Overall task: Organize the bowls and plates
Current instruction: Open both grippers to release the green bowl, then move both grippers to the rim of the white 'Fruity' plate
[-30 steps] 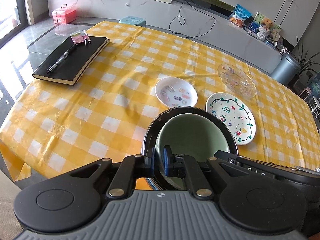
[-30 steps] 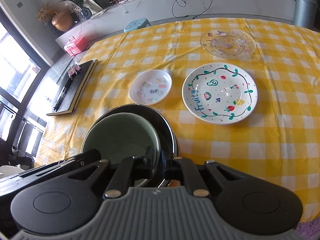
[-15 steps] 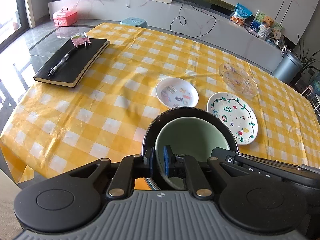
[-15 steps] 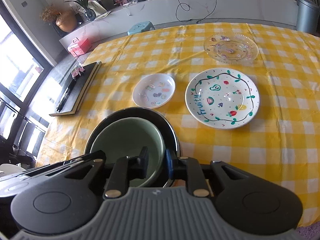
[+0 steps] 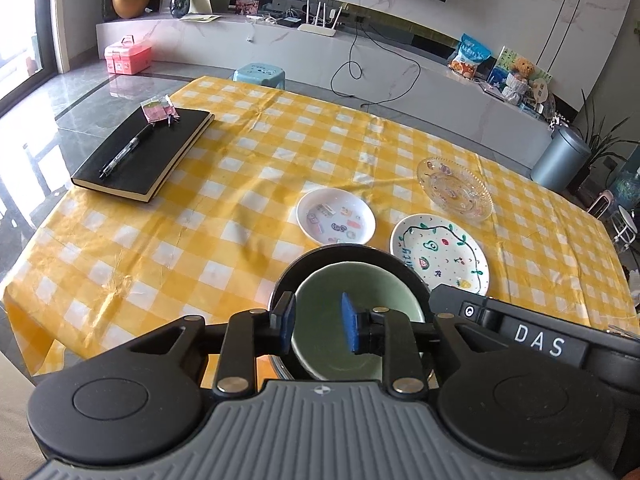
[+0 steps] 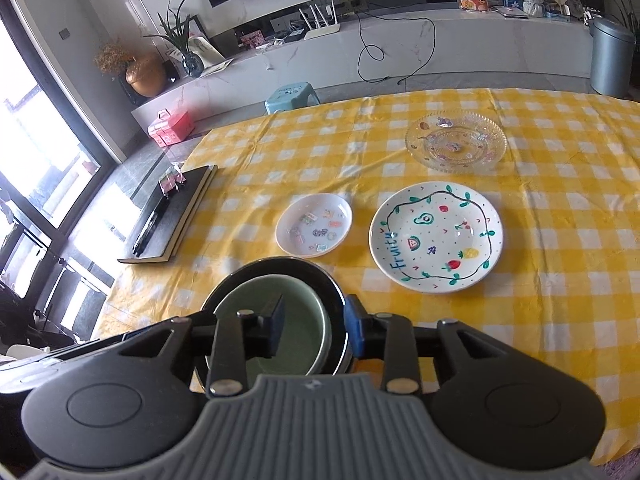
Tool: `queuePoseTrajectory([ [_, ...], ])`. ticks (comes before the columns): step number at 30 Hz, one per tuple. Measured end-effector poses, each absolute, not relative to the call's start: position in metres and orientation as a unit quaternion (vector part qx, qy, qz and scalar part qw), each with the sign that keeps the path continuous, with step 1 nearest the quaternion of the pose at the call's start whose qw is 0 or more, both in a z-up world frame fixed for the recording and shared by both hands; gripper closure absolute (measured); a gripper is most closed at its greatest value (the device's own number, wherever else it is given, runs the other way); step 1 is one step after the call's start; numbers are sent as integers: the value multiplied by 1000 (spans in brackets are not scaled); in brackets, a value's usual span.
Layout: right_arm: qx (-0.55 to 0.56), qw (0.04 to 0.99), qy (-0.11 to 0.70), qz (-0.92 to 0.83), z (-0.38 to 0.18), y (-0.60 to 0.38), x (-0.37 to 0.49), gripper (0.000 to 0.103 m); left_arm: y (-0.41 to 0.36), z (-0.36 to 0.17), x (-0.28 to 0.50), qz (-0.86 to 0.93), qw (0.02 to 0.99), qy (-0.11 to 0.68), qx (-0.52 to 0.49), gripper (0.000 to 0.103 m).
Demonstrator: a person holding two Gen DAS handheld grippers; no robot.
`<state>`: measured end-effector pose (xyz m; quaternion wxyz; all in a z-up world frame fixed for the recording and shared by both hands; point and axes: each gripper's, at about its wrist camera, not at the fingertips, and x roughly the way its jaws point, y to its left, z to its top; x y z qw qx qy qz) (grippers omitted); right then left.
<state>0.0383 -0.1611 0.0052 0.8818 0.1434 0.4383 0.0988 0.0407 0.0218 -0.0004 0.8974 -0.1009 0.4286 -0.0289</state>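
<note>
My green bowl (image 5: 352,312) sits inside the black bowl (image 5: 344,254), close to me at the near edge of the table with the yellow checked cloth (image 5: 248,184). Both look like hard, smooth, breakable dishes, so I think they are a bit heavy and slippery. I would take them by the rim, one pad inside and one outside, and lift slowly.

My left gripper (image 5: 318,326) has just been opening. Its jaws stand apart over the left rims, and the pads do not press on them. My right gripper (image 6: 316,326) has just been opening too. Its jaws stand apart around the right rims, and they do not squeeze either. So the stack rests on its own, I think.

At about twelve o'clock from the bowls lies the small white sticker plate (image 6: 314,224). At about one o'clock lies the big fruit plate (image 6: 436,236), and farther out the clear glass plate (image 6: 456,144). These are thin and flat, so I would pinch an edge gently. The glass one looks easiest to break.

At ten o'clock, well apart, lies a black notebook (image 5: 144,156) with a pen (image 5: 126,152) on it.
</note>
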Motion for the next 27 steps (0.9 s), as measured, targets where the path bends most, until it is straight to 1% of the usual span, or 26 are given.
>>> queuePoseTrajectory([
  [2,151,885,431,93,8,-169,35,69,18,2,37,-42,899,421,-113,68],
  [8,176,884,427,70,5,-199,29,69,-6,5,37,-74,905,405,-108,64],
  [14,195,888,414,32,-1,-234,21,69,-30,0,43,-92,902,408,-108,64],
  [19,211,884,416,6,-12,-261,21,69,-54,1,55,-118,900,413,-71,63],
  [27,214,887,410,7,-27,-272,32,69,-70,-9,93,-133,884,446,-30,63],
])
